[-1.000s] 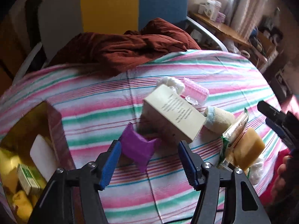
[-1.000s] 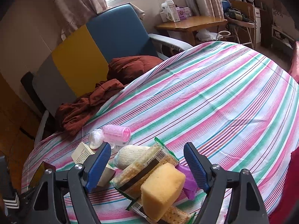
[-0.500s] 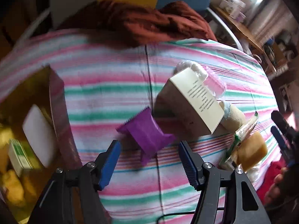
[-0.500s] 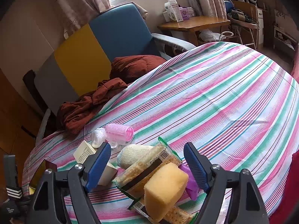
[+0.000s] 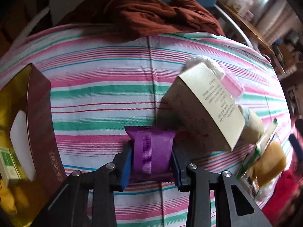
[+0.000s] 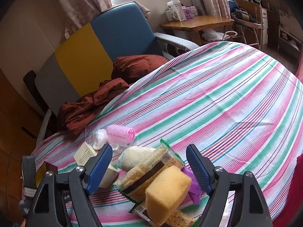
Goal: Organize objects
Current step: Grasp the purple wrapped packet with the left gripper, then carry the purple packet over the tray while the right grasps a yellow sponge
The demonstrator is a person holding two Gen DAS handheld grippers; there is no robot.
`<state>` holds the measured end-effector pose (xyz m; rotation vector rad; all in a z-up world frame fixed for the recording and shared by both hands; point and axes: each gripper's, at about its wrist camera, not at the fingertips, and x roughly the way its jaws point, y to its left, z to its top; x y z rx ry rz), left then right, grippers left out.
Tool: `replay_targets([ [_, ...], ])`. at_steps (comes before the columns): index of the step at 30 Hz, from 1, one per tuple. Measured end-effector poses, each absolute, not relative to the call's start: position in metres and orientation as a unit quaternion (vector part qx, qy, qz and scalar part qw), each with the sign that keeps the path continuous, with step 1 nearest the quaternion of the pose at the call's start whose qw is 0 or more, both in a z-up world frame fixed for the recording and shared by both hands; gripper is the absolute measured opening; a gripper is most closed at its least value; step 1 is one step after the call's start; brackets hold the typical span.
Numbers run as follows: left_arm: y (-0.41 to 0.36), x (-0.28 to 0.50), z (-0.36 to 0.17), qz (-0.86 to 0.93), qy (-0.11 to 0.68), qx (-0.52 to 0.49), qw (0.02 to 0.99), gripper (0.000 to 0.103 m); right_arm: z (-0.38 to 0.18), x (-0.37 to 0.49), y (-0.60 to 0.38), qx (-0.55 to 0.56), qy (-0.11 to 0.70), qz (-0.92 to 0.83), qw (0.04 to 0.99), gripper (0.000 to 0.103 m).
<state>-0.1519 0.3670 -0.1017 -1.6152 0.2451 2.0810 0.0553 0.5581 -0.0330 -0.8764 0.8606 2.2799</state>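
A purple packet (image 5: 151, 151) lies on the striped tablecloth (image 5: 106, 87), and my left gripper (image 5: 151, 157) is closing on it, both blue pads against its sides. A cream box (image 5: 204, 109) leans just right of it. To the left stands an open dark red box (image 5: 39, 113) with a gold inside and small items in it. My right gripper (image 6: 148, 149) hangs open over a pile: a yellow sponge (image 6: 166, 189), a cracker packet (image 6: 151, 170), a white roll (image 6: 132, 157), a pink hair roller (image 6: 121, 134) and another purple packet (image 6: 193, 187). Nothing is touched by its pads.
A red-brown blanket (image 5: 142, 13) spills from a grey, yellow and blue armchair (image 6: 113, 34) onto the table's far edge. A wooden side table (image 6: 198, 21) with boxes stands by the window. The right half of the cloth (image 6: 227, 94) bears no objects.
My left gripper has dropped onto the purple packet and its jaws have closed in on the packet's sides. The right gripper and the pile below it have not moved.
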Motion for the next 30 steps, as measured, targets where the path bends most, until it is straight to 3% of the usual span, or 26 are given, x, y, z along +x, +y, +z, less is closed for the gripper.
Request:
replay_targets([
  [9,0.350,-0.095,-0.084,0.773,0.130,-0.541,0.306,0.035,-0.049,0.074,0.586,-0.303,0.405,0.816,0.278,0.081],
  [19,0.310,-0.044,-0.045,0.788,0.120,-0.476,0.371,0.035,-0.063,0.068,0.578,-0.362,0.409,0.795,0.265,0.081],
  [28,0.273,-0.021,-0.036,0.787,0.097,-0.464,0.394,0.035,-0.073,0.069,0.554,-0.431,0.362,0.787,0.253,0.080],
  [29,0.268,-0.019,-0.036,0.788,0.095,-0.463,0.394,0.035,-0.076,0.069,0.554,-0.436,0.362,0.783,0.258,0.079],
  [30,0.264,-0.018,-0.035,0.790,0.094,-0.461,0.393,0.035,-0.080,0.068,0.555,-0.440,0.359,0.779,0.263,0.068],
])
